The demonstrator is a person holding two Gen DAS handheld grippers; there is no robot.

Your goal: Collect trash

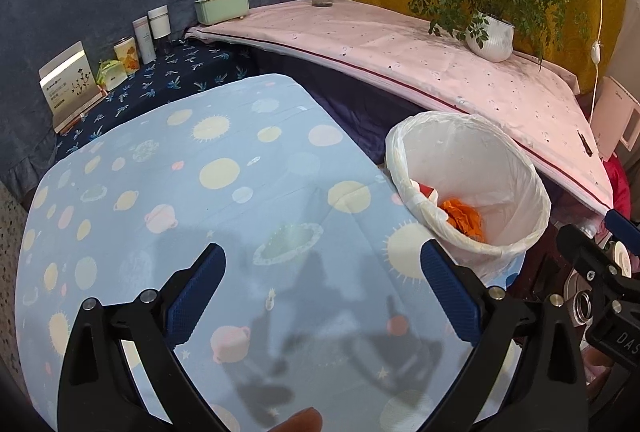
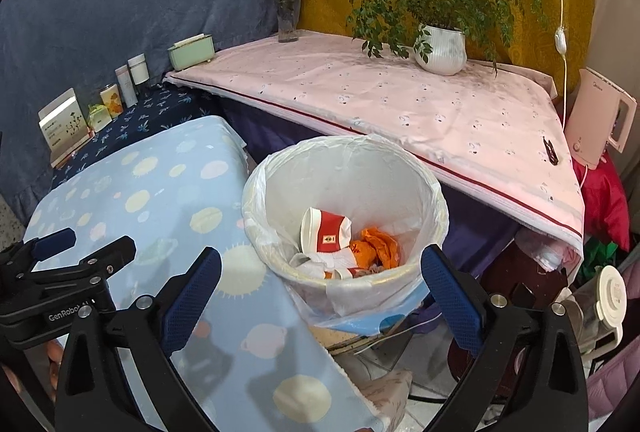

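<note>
Trash — a crushed red-and-white paper cup (image 2: 325, 235) and a crumpled orange wrapper (image 2: 380, 246) — lies at the bottom of a white-lined waste bin (image 2: 434, 191), which stands just off the right edge of a table draped in a pale blue planet-print cloth (image 2: 160, 199). From the left wrist view only the orange wrapper (image 1: 464, 216) and a sliver of red-and-white show inside the bin (image 1: 532, 187). Right gripper (image 2: 320, 296): jaws spread wide with nothing between the blue pads, poised above the near rim of the bin. Left gripper (image 1: 322, 296): jaws likewise spread wide and holding nothing, poised above the bare blue cloth (image 1: 180, 191), its shadow falling on the fabric below. Each gripper appears at the edge of the other's view. Behind the bin, a pink-covered shelf (image 2: 360, 91) carries a potted green plant (image 2: 440, 47) and a glass vase of red flowers (image 2: 287, 11); a pale green box (image 2: 191, 51) sits at its left end. Several small cartons and bottles (image 2: 120, 91) line the dark blue floral surface at far left. A pink kettle (image 2: 600, 119) stands at far right.
</note>
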